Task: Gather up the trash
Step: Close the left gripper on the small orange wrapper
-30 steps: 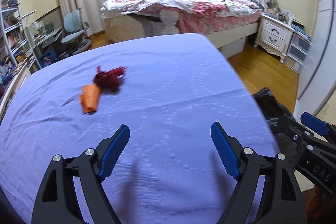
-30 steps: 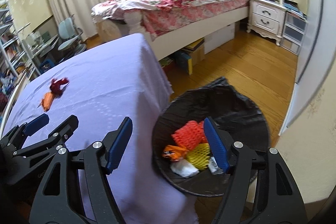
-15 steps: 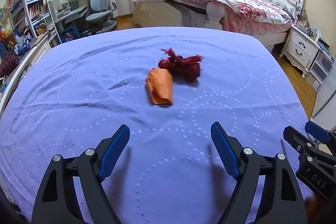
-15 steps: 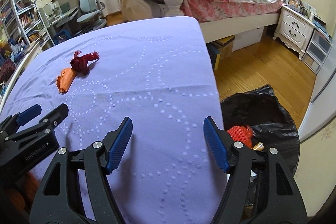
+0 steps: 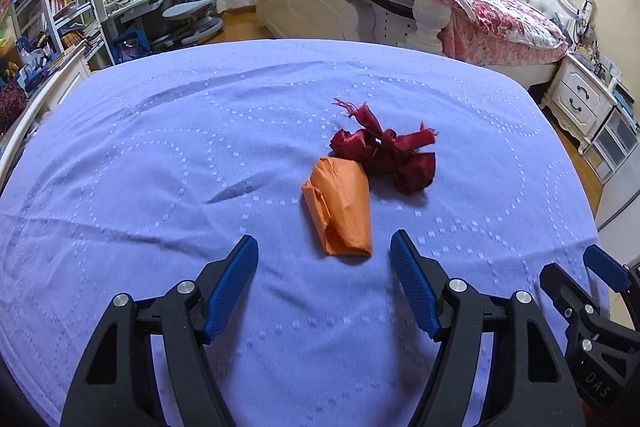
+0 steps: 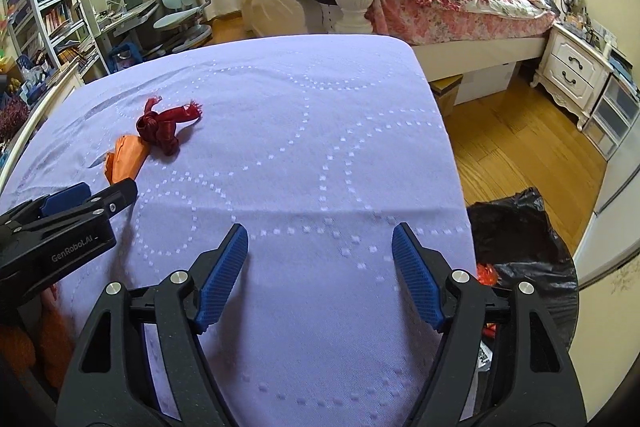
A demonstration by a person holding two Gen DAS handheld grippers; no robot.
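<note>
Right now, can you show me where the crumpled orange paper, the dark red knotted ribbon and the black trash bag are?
crumpled orange paper (image 5: 340, 205), left wrist view, middle of its top face.
dark red knotted ribbon (image 5: 390, 153), left wrist view, the central knot.
black trash bag (image 6: 516, 227), right wrist view, its wrinkled side.

Black plastic left gripper (image 5: 324, 261), right gripper (image 6: 320, 253); blue bumpy fingers (image 5: 234, 283); shiny silver screws; white "GenRobot.AI" writing on side.

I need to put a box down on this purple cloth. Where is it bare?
Bare: the purple cloth from the dark red ribbon across to the edge by the black trash bag. Crowded: around the ribbon and orange wrapper, with the left claw closing in.
</note>
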